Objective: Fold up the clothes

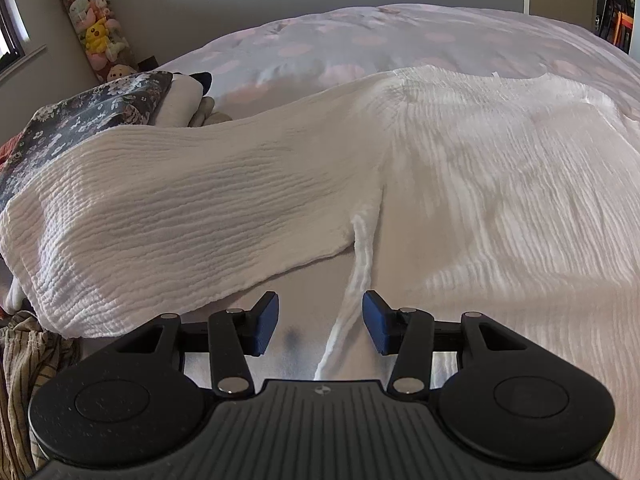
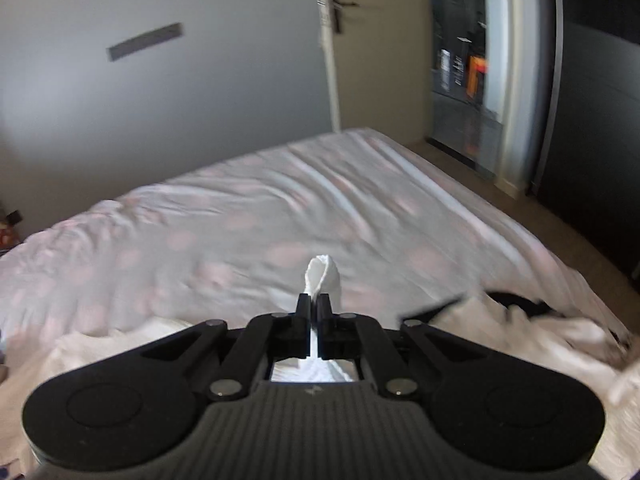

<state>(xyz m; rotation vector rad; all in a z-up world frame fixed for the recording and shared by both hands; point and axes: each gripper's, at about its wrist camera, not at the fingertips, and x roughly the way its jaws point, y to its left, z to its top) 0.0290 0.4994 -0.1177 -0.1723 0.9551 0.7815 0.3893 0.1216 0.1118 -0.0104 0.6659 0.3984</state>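
A white crinkled garment [image 1: 440,168] lies spread on the bed, one sleeve [image 1: 168,208] stretched out to the left. A thin white fabric tie [image 1: 356,276] hangs from the sleeve seam and runs down between the pads of my left gripper [image 1: 320,312], which is open just above it and does not press on it. In the right wrist view my right gripper [image 2: 314,300] is shut on a pinched fold of the white garment [image 2: 322,272], lifted above the bed; more of the white cloth [image 2: 312,372] hangs under the jaws.
The bed has a pale cover with pink dots [image 1: 360,44]. A floral dark cloth and folded items [image 1: 96,108] lie at the left, a striped cloth [image 1: 24,368] at the lower left. A black item [image 2: 516,302] lies on crumpled white cloth at the right. A door [image 2: 332,40] stands behind the bed.
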